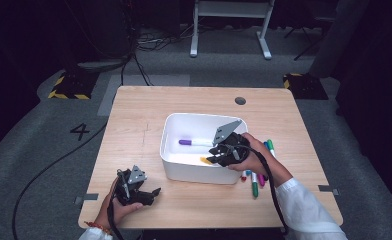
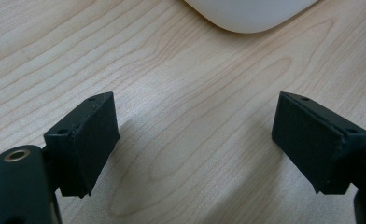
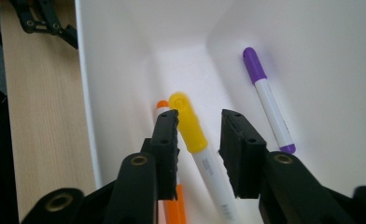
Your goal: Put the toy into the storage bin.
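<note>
Orange marker (image 3: pixel 165 140) mostly hidden behind right gripper's fingers (image 3: pixel 167 149)

The high view is looking forward and down on the whole wooden table (image 1: pixel 134 115) from above the person's side. The left gripper view is hovering close over bare wood, facing a corner of the white bin (image 2: pixel 251 14). The right gripper view is peering steeply into that same bin (image 3: pixel 321 60) (very near), which all three views are sharing.
</note>
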